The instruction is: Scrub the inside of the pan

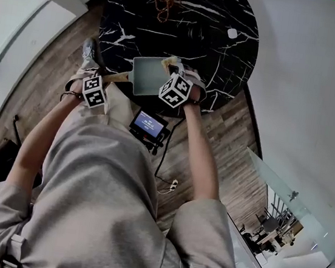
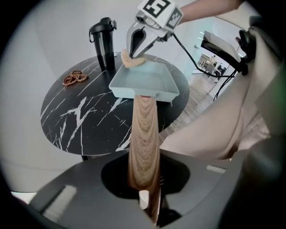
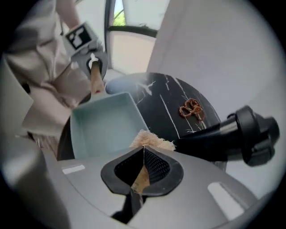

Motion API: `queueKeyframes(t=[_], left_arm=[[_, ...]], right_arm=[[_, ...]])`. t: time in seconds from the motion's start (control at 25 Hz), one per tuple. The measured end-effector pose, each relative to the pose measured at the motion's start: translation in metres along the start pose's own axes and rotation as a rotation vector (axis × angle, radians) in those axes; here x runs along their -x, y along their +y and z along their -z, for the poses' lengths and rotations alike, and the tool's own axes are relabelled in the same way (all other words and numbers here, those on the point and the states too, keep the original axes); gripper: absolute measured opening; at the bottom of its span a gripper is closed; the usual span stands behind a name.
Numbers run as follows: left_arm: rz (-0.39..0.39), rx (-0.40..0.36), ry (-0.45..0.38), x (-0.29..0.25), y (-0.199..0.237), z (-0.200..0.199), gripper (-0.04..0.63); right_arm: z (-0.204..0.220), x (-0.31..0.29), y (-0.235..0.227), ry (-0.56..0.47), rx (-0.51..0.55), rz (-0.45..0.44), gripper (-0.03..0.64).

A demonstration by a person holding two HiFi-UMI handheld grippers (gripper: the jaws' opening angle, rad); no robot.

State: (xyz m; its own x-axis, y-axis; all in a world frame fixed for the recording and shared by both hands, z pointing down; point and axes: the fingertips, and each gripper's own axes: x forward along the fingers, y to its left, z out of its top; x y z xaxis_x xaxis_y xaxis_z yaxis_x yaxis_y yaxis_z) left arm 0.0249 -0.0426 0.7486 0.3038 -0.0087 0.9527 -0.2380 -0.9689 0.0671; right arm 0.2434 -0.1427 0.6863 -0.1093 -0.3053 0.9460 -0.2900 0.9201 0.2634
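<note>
The left gripper clamps the long wooden handle of the pale teal square pan on the round black marble table, while the right gripper pinches a frayed beige scrub pad at the pan's rim.

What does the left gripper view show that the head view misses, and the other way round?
Only the left gripper view: a black bottle standing on the table, and, close up, the left gripper clamped on a wooden handle. Only the head view: a small lit screen at the person's waist. Both: the pale green pan, the brown beads, and the right gripper pinching a beige scrub pad by the pan's far rim.
</note>
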Motion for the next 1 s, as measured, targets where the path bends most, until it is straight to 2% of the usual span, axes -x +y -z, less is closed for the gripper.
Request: queueKeyframes(t=[0.04, 0.12, 0.24, 0.44, 0.68, 0.8, 1.0], left_arm=[[-0.002, 0.002, -0.002, 0.000, 0.000, 0.000, 0.051], [-0.003, 0.003, -0.002, 0.001, -0.001, 0.000, 0.051], [-0.003, 0.009, -0.005, 0.000, -0.002, 0.000, 0.051], [-0.002, 0.019, -0.011, 0.000, -0.001, -0.001, 0.049], [0.012, 0.039, -0.001, 0.000, -0.005, 0.000, 0.048], [0.005, 0.042, -0.001, -0.001, -0.004, 0.001, 0.048], [0.009, 0.046, 0.004, -0.001, -0.004, 0.000, 0.049]], right_arm=[[0.006, -0.008, -0.001, 0.052, 0.100, 0.019, 0.018], [0.014, -0.021, -0.001, 0.127, 0.218, 0.024, 0.018], [0.019, -0.033, -0.001, 0.190, 0.259, 0.014, 0.018], [0.025, -0.036, 0.004, 0.247, 0.198, -0.058, 0.017], [0.044, -0.028, 0.049, 0.313, 0.079, -0.269, 0.017], [0.055, -0.021, 0.077, 0.331, -0.041, -0.402, 0.017], [0.055, -0.017, 0.087, 0.295, -0.198, -0.451, 0.017]])
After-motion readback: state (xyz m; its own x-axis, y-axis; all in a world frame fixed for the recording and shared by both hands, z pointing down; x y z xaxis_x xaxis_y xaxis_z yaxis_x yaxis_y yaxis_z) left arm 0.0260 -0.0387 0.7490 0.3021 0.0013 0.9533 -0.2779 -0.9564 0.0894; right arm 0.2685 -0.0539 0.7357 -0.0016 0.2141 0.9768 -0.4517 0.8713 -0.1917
